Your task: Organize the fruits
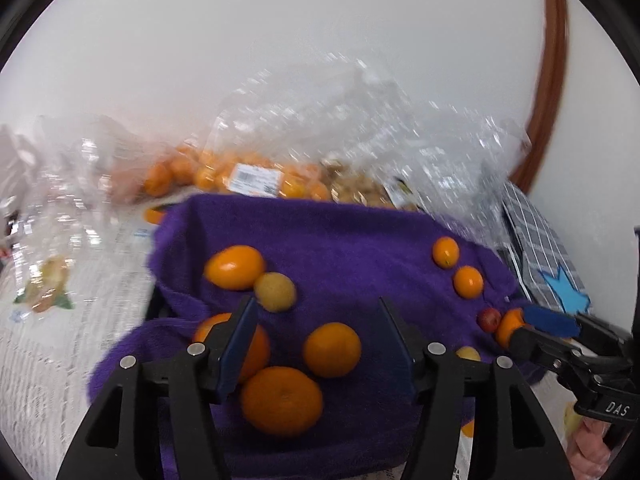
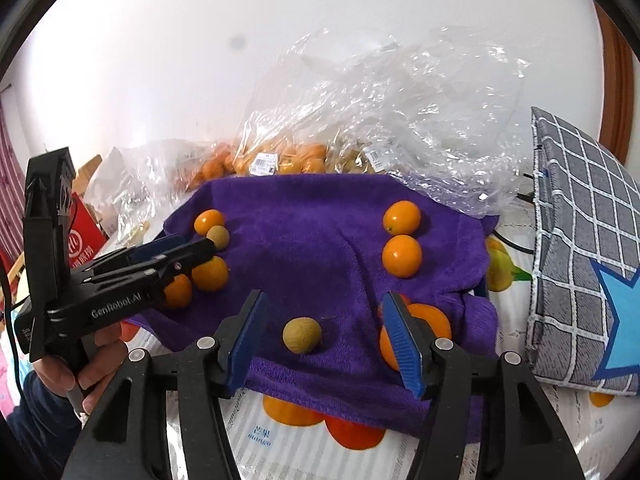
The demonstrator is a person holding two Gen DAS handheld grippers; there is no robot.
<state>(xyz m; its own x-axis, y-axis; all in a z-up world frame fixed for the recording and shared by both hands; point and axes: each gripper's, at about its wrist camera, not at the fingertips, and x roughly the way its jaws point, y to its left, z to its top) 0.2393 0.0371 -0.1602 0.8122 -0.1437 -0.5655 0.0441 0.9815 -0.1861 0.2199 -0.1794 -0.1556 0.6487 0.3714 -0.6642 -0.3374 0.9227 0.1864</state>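
Both wrist views tilt down over their own claws, close above the purple towel (image 1: 340, 240) with its scattered fruit, facing the white wall; the left looks from the towel's left side, the right from its right, sharing towel and plastic bags (image 2: 400, 112)

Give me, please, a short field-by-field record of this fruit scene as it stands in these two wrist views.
surface: purple towel
fruit on towel: oranges in a left cluster and a right pair; small tan fruit lying apart
background: clear plastic bags holding more fruit
beside towel: grey checked cushion
left gripper: open, holding nothing
right gripper: open, tan fruit between the fingers, untouched
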